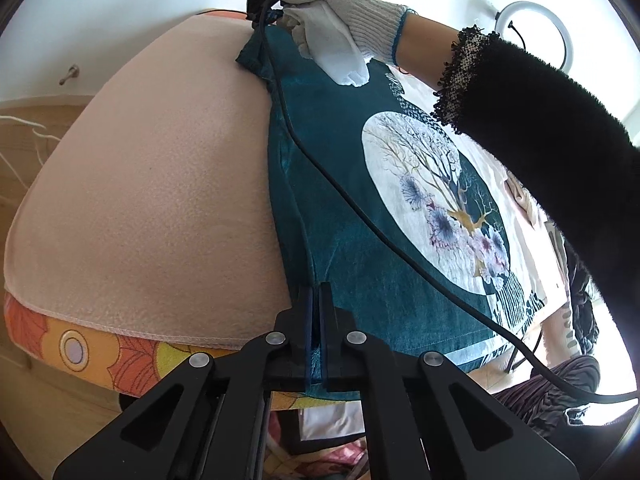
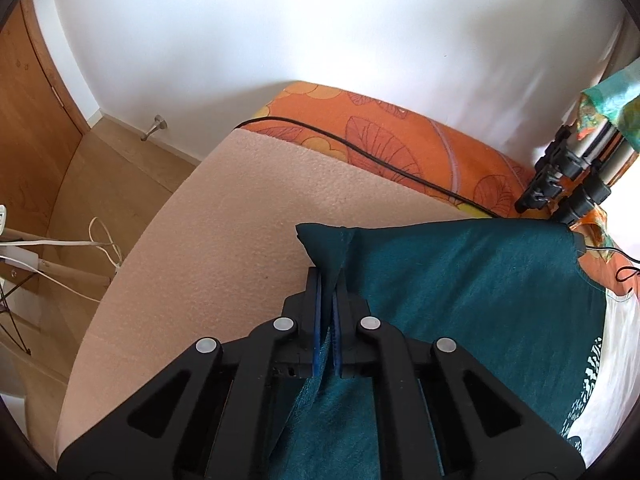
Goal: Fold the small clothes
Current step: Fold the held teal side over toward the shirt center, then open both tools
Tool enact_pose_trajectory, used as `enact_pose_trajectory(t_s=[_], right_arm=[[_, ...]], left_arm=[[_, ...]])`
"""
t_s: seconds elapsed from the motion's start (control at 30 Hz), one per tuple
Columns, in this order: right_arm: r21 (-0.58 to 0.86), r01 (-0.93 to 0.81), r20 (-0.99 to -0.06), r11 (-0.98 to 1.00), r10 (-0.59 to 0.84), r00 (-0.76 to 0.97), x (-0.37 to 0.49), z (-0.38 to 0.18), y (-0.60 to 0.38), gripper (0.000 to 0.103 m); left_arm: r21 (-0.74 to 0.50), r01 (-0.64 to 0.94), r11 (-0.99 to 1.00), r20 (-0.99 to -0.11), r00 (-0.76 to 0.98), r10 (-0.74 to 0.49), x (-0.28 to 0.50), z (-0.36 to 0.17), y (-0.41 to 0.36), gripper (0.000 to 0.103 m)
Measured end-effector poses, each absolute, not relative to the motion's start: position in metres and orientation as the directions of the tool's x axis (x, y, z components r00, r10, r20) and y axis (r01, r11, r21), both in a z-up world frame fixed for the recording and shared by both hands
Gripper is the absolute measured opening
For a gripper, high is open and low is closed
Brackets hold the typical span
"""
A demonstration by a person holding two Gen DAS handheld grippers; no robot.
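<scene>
A small teal T-shirt (image 1: 340,216) with a round white tree print lies flat on a pink fleece cloth (image 1: 152,200). My left gripper (image 1: 319,292) is shut on the shirt's near hem corner. My right gripper (image 2: 329,280) is shut on a pinched fold of the same shirt (image 2: 460,292) at its far corner, near the sleeve. In the left wrist view a white-gloved hand (image 1: 340,16) holds the right gripper at the shirt's far end, its fingertips hidden.
The pink cloth covers an orange floral cushion (image 2: 400,136) against a white wall. A black cable (image 1: 360,208) trails across the shirt. Tripod legs (image 2: 568,176) stand at the right. Wooden floor with white cables (image 2: 72,248) lies left. A ring light (image 1: 532,28) stands behind.
</scene>
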State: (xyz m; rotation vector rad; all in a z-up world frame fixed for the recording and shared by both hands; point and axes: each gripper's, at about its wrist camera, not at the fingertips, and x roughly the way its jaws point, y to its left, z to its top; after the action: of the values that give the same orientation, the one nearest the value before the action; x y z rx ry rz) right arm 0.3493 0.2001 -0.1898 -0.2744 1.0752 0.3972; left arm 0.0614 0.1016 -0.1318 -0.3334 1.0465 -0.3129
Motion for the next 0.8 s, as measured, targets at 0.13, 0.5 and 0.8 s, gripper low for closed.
enact_pose_trajectory(t_s=[0.13,0.5,0.8], right_arm=[[-0.017,-0.428,-0.869,0.903,0.198,0.452,0.347,-0.165,0.176,0.005],[-0.068,-0.349,-0.825,0.935,0.144,0.546,0.340,-0.119,0.073,0.005],[-0.062,-0.251,-0.844,0.966,0.084,0.530,0.348,-0.130,-0.003,0.005]], left_arm=[[-0.411,0.135,0.902,-0.770,0.479,-0.422,0.060,-0.123,0.090,0.001],[-0.378,0.306,0.874,-0.753,0.447,-0.483,0.061,-0.108,0.022,0.001],[-0.361,0.381,0.851,-0.777,0.382,-0.500,0.066,-0.117,-0.025,0.001]])
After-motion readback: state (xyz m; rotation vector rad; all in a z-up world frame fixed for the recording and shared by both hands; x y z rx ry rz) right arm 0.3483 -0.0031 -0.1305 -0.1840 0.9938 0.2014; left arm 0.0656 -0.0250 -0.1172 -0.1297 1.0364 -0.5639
